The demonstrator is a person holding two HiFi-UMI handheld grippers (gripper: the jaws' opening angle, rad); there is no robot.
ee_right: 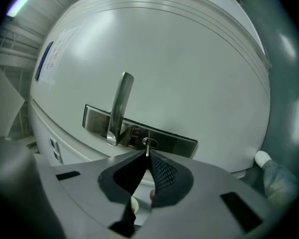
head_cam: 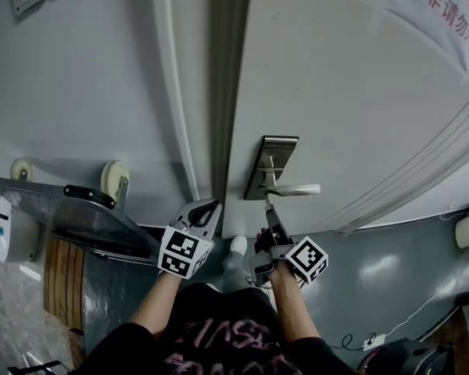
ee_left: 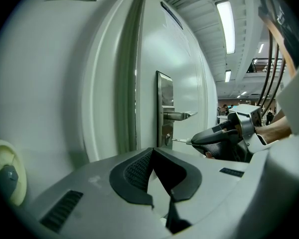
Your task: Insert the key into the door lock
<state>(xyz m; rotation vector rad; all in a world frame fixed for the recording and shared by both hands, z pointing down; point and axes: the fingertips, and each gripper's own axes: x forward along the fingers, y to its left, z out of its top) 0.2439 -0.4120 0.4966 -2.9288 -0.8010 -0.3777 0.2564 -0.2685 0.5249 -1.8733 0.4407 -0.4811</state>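
Observation:
A brushed-metal lock plate (head_cam: pixel 270 162) with a lever handle (head_cam: pixel 295 188) sits on the pale door. My right gripper (head_cam: pixel 269 211) is shut on a small silver key (ee_right: pixel 147 149), whose tip is at the keyhole (ee_right: pixel 148 142) under the handle (ee_right: pixel 118 108). In the left gripper view, the key (ee_left: pixel 181 141) bridges the right gripper (ee_left: pixel 224 138) and the keyhole (ee_left: pixel 167 139) on the lock plate (ee_left: pixel 165 96). How deep the key sits cannot be told. My left gripper (head_cam: pixel 209 207) is shut on nothing, by the door edge, left of the lock.
The door frame (head_cam: pixel 227 92) runs just left of the lock. A grey cart (head_cam: pixel 94 217) with white wheels (head_cam: pixel 114 180) stands at the left wall. A paper notice (head_cam: pixel 445 6) is taped high on the door. A shoe (head_cam: pixel 238 244) is near the door's foot.

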